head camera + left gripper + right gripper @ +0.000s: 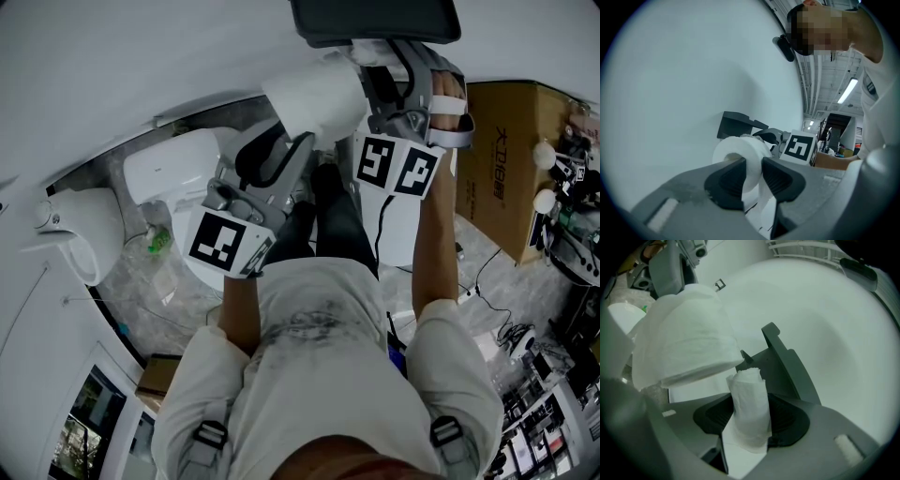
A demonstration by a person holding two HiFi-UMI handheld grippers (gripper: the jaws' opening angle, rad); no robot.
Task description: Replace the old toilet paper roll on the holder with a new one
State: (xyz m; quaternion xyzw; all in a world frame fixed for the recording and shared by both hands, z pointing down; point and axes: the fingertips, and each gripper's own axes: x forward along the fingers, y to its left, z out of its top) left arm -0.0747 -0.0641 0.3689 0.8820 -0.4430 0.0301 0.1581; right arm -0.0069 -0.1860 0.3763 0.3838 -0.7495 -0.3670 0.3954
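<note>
In left gripper view, left tool (752,177) clenched on side of toilet paper roll (740,152), lower centre of frame, near dark holder (738,124) on white wall (684,75). In right gripper view, right tool (749,420) grasping twisted paper strip (750,394), lower centre; toilet paper roll in upper left.
</note>
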